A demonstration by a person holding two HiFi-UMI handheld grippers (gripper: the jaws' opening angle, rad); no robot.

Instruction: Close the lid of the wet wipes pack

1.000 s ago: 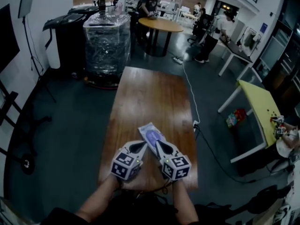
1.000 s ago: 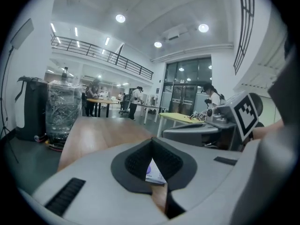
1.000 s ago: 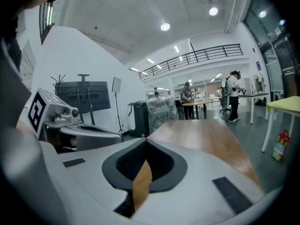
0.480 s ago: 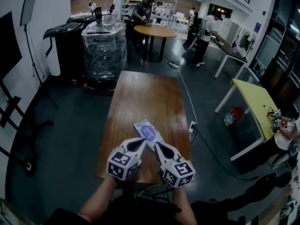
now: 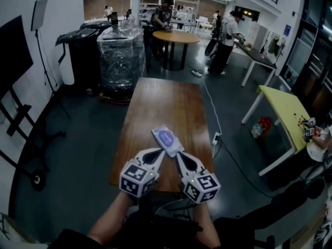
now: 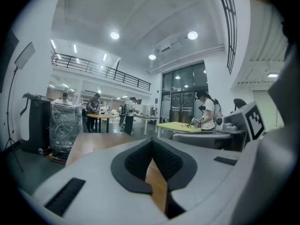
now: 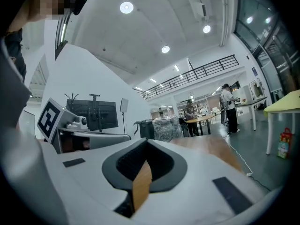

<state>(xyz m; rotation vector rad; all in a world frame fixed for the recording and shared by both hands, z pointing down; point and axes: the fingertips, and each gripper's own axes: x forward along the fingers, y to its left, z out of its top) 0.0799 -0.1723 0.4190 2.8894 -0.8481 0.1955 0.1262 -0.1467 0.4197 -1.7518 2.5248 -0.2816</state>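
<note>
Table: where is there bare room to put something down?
The far half of the table beyond the pack is bare, as are the strips between pack and each long edge. Crowded: the near end, where the left claw and right claw sit by the pack.

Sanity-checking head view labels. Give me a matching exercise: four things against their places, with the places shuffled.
Things:
1. white wet wipes pack with blue oval lid
2. yellow rectangular table
3. round wooden table
4. tall stack wrapped in clear plastic film

Places:
A. far back, near the centre of the view
B. on the near end of the long brown wooden table
C. past the long table's far left corner
D. right side of the view

Pairs: 1-B, 2-D, 3-A, 4-C
</note>
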